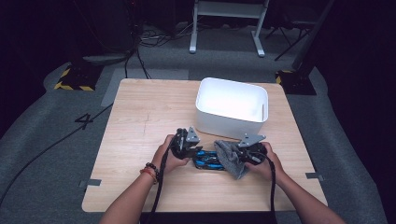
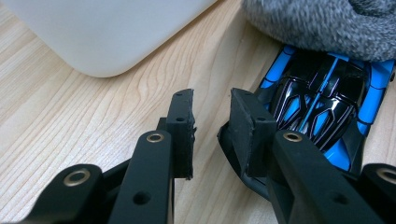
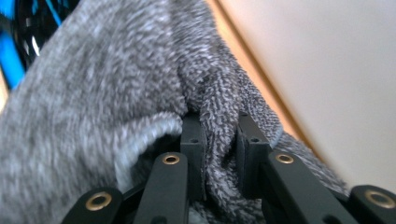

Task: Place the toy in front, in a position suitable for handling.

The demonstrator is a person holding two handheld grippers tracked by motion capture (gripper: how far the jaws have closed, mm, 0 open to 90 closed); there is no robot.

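- High view: my two hands work side by side at the near middle of the wooden table (image 1: pixel 140 121), just in front of the white bin (image 1: pixel 231 108).
- My left gripper (image 1: pixel 186 145) sits at the left end of the blue and black toy car (image 1: pixel 208 161), which lies flat on the table between my hands.
- My right gripper (image 1: pixel 243 151) is at the car's right end, in the grey cloth (image 1: pixel 229 157) that lies bunched over that end of the car.
- Left gripper view: my left gripper (image 2: pixel 212 119) has its jaws drawn in as far as they go, with a narrow gap of bare wood between the pads. The right jaw lies against the edge of the toy car (image 2: pixel 327 105); nothing sits between the pads, so I hold nothing here.
- The grey cloth (image 2: pixel 322 23) covers the far end of the car in that view, and the bin's (image 2: pixel 107 32) rounded corner stands just beside on the wood.
- Right gripper view: my right gripper (image 3: pixel 219 140) is pinched on a fold of the grey cloth (image 3: pixel 116 84), the fabric squeezed between both pads. A sliver of blue car (image 3: pixel 14 51) shows at the upper left, and the bin's (image 3: pixel 327 70) wall rises on the right.
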